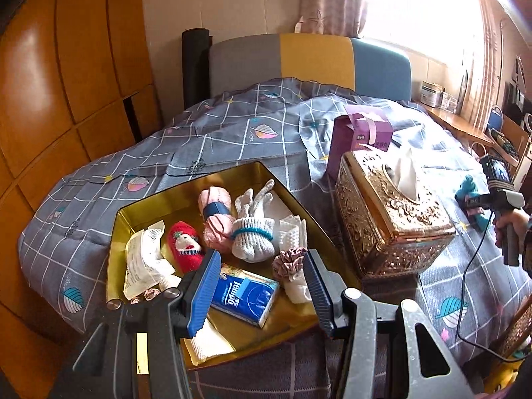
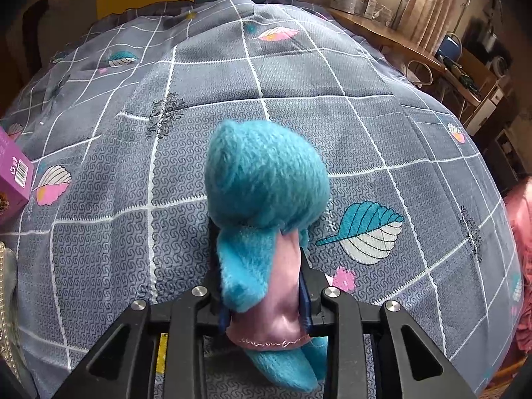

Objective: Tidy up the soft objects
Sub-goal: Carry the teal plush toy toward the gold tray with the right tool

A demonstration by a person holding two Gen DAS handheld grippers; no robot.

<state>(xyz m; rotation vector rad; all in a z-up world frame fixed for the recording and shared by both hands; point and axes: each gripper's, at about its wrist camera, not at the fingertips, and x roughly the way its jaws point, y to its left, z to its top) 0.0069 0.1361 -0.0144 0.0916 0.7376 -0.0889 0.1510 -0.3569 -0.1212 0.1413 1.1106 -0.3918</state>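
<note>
The right hand-held gripper point(image 2: 262, 302) clamped the blue plush toy point(image 2: 266, 183) on the bed point(image 2: 99, 232); left hand-held gripper point(image 1: 262, 292) gaped empty over the gold box point(image 1: 159, 196), its likely destination.

The blue plush toy point(image 2: 262, 193) squeezed between the right jaws hides both pads, and its lower end runs off the bottom edge of the right wrist view. Left of those jaws, the purple box point(image 2: 13, 173) is cut by the picture's edge. Ahead of the left jaws, the white cloth point(image 1: 206, 342) lies partly under the left pad, and the printing on the crumpled paper packet point(image 1: 146, 259) is too small to read. Beyond the headboard, the window point(image 1: 415, 6) is washed out by glare.
</note>
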